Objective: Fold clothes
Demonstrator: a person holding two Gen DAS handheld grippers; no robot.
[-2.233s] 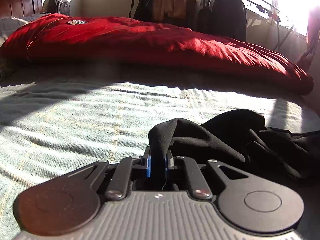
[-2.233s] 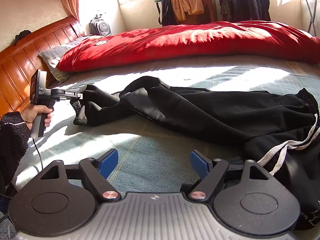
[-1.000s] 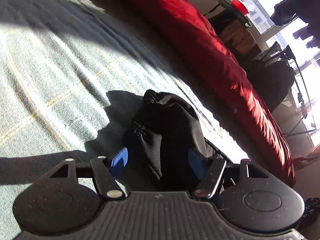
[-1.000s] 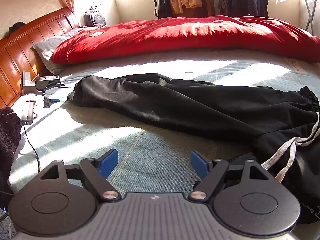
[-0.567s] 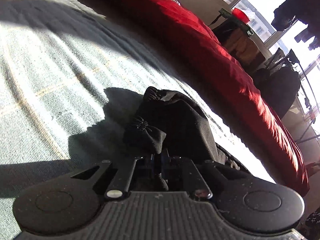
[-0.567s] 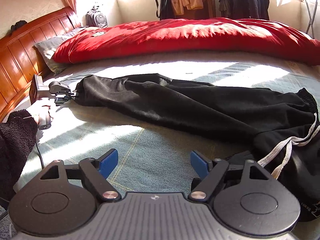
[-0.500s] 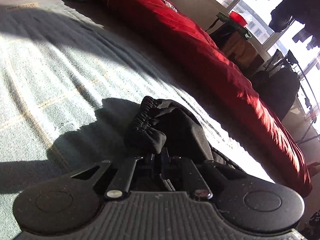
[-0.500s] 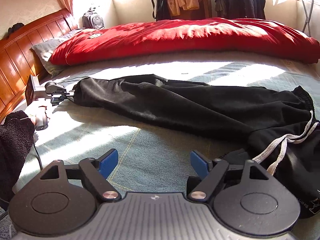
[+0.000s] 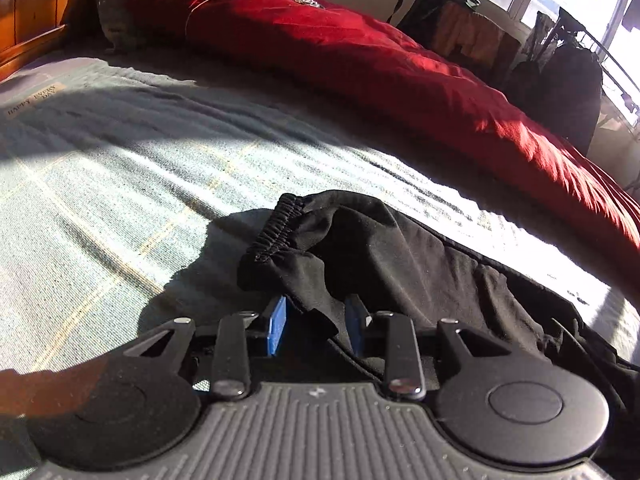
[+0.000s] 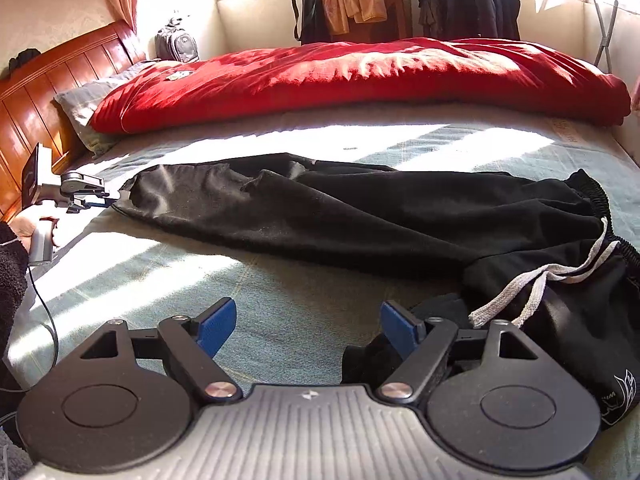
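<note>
Left wrist view: you are holding the left gripper (image 9: 316,326) at the leg end of the black sweatpants (image 10: 360,216). Its jaws have just been opening, and a fold of cloth by the elastic cuff (image 9: 276,228) is lying loose between the blue pads (image 9: 277,325), no longer pinched. The pants are lying stretched across the grey checked bedspread (image 10: 280,320), cuff toward the wooden headboard (image 10: 48,92), waistband (image 10: 596,196) and white drawstring (image 10: 536,284) at the other end, near the red duvet (image 10: 360,76) but apart from it.

The right gripper (image 10: 308,326) is hovering over bare bedspread with jaws wide apart and nothing between them; dark cloth is sitting just beside its right finger.

The fabric is looking soft, light and floppy, so it is probably going to sag and bunch wherever you are not supporting it. The ribbed cuff and gathered waistband are the thicker, grippier spots, so you are better off pinching there than mid-leg, clear of the drawstring, which could slip or pull through.
</note>
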